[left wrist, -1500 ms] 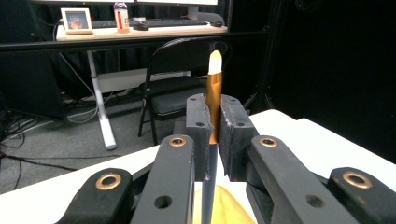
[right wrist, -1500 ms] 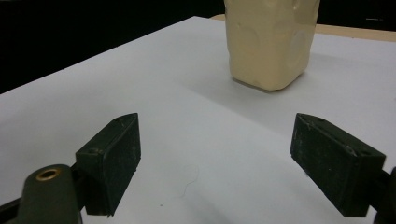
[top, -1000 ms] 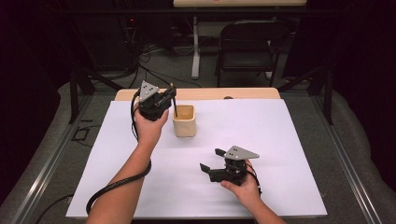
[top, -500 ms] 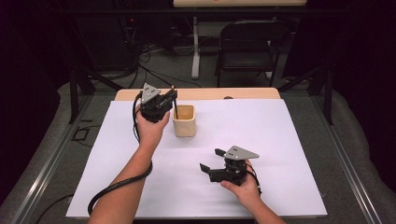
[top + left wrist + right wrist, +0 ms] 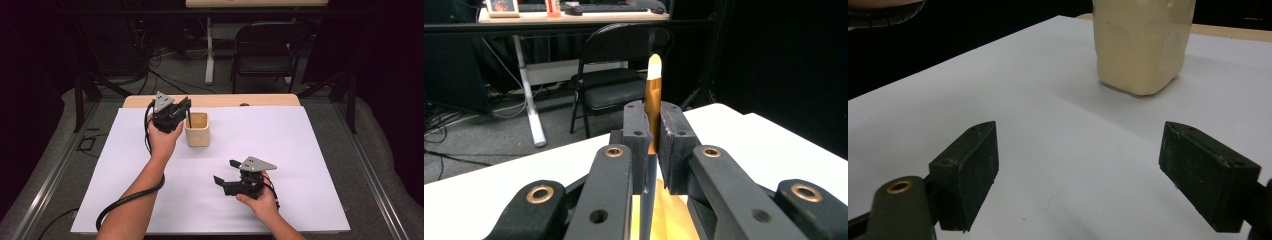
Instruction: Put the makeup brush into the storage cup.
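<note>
Left tool (image 5: pixel 184 107): clenched on pencil (image 5: pixel 653 95), upright over beige cup (image 5: pixel 197 129). Step, likely: dropping pencil in cup; next needs lowering, release. Right tool (image 5: pixel 226 171): released, idle, near right tabletop (image 5: pixel 310 150).

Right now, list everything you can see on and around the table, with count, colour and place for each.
Cup: one, cream, far-left part of the table.
Pen: one, orange-brown body with a white tip, upright, lower end in the cup.
Table cover: one, white, spread over the table.
Table: one, light wood, edge showing past the cover's far side.
Folding chair: one, black, on the floor beyond the table.
Left hand-held gripper: one, black, shut on the pen above the cup.
Right hand-held gripper: one, black, open, low over the near-right of the cover, pointing towards the cup.
</note>
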### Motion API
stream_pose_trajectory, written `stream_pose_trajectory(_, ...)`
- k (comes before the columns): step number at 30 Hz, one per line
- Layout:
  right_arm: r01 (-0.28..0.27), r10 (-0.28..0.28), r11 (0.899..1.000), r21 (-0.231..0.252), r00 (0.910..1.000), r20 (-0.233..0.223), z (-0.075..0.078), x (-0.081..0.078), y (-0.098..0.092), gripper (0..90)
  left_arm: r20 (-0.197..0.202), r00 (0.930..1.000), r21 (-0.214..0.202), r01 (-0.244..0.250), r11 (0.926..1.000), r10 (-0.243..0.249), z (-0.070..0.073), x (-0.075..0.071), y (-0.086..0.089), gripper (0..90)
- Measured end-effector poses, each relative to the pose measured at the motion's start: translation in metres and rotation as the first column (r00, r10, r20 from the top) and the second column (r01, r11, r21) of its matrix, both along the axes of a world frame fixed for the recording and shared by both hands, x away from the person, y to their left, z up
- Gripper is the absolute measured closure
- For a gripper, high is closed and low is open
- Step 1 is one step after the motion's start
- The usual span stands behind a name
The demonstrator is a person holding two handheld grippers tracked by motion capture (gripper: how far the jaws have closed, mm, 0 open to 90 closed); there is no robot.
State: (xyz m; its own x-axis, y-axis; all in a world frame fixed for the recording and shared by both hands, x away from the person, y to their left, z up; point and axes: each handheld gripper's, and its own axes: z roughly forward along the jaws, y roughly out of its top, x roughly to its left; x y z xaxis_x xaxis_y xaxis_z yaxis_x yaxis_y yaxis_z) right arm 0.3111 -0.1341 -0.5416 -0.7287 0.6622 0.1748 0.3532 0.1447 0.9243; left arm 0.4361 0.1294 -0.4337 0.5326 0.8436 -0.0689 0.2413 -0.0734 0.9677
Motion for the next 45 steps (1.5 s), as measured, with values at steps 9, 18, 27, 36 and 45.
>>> stream_pose_trajectory(9,0.0,0.0,1.0,-0.001,1.0,0.001,0.0,0.0,0.0,15.8,-0.019,0.9998,0.003,-0.007,1.0,0.008,-0.009,0.002,0.0,83.3)
stream_pose_trajectory(18,-0.001,0.001,1.0,0.001,1.0,-0.004,-0.001,0.0,0.0,15.8,-0.037,0.9992,0.007,-0.012,0.9999,0.013,-0.017,0.003,0.0,83.3)
stream_pose_trajectory(27,-0.001,0.001,1.0,0.001,1.0,-0.004,-0.001,0.0,0.0,15.9,-0.046,0.9988,0.007,-0.016,0.9998,0.016,-0.021,0.003,0.0,83.3)
stream_pose_trajectory(36,0.0,0.0,1.0,0.002,1.0,-0.001,-0.001,0.0,0.0,15.9,-0.053,0.9985,0.016,-0.015,0.9998,0.015,-0.025,0.003,-0.001,83.3)
stream_pose_trajectory(45,-0.003,0.003,1.0,0.001,1.0,-0.003,-0.001,0.0,0.001,15.9,-0.053,0.9985,0.017,-0.015,0.9998,0.016,-0.027,0.004,-0.001,83.3)
